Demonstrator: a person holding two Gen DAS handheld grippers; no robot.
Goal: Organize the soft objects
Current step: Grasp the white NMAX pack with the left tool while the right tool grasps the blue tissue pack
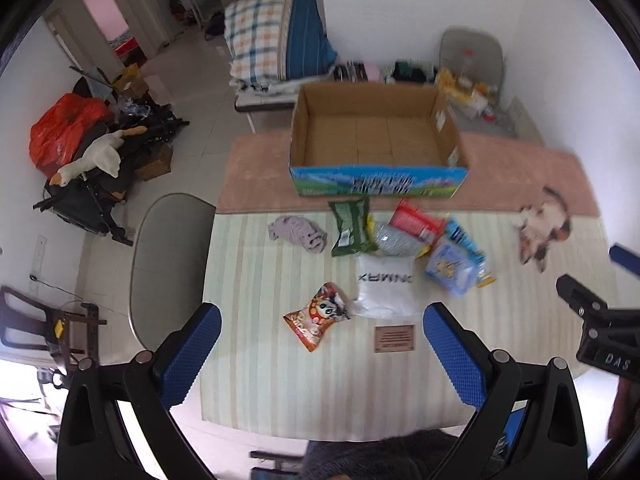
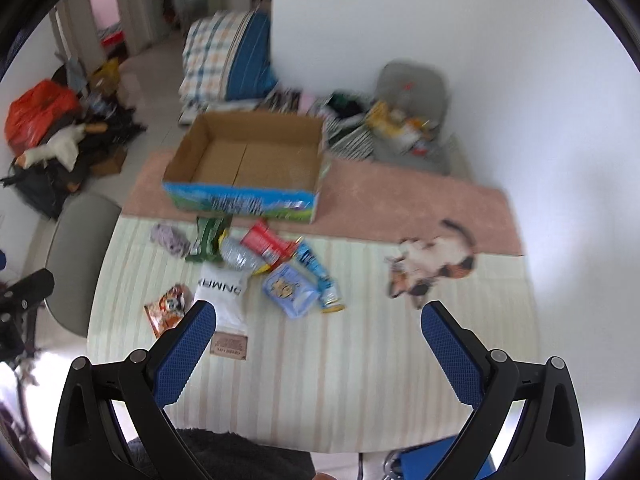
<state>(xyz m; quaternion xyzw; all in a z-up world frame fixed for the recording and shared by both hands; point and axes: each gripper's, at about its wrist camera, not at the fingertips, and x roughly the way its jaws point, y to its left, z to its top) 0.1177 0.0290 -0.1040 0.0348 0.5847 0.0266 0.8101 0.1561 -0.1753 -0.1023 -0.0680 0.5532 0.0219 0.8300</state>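
An empty cardboard box stands on a pink rug at the table's far side. In front of it lie a grey cloth, a green pack, a clear crumpled bottle, a red pack, a blue tissue pack, a white bag and an orange snack bag. My left gripper and right gripper are open and empty, above the near table edge.
The table has a striped green cloth with a cat picture. A grey chair stands at the left. Folded bedding and floor clutter lie beyond.
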